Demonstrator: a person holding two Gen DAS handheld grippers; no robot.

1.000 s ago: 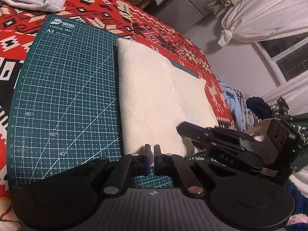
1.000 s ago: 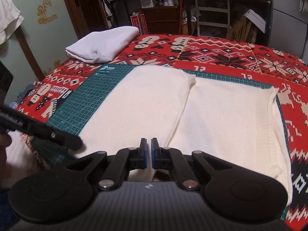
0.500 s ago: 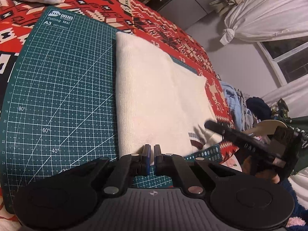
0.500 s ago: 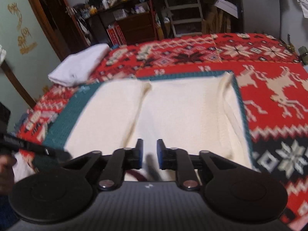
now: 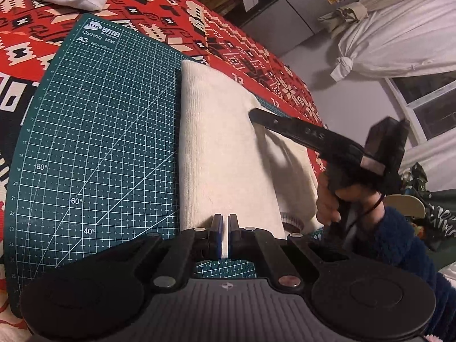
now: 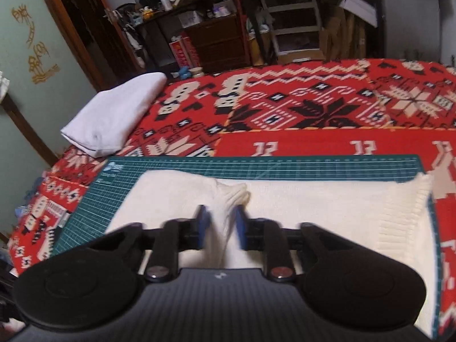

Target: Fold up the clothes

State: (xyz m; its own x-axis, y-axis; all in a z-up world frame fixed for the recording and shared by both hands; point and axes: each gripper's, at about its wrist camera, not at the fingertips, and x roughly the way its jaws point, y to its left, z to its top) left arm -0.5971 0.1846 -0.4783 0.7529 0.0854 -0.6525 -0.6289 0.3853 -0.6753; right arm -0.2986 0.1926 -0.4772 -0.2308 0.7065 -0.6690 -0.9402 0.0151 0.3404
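Left gripper (image 5: 224,235): jaws nearly closed, thin strip of the cream sweater (image 5: 225,148) edge pinched between the pads. Right gripper (image 6: 221,226): jaws partly apart, raised ridge of sweater fabric between them; motion blur, so can't tell if it's clamped. Sweater lies folded on the green cutting mat (image 5: 94,142), ribbed hem at the mat's right edge. Mat sits on the red patterned blanket (image 6: 313,108). Further back, folded white cloth (image 6: 114,116) on the blanket's left corner.

Right gripper (image 6: 221,229) jaws parted around cream sweater (image 6: 327,216) fold, green cutting mat (image 6: 256,166)
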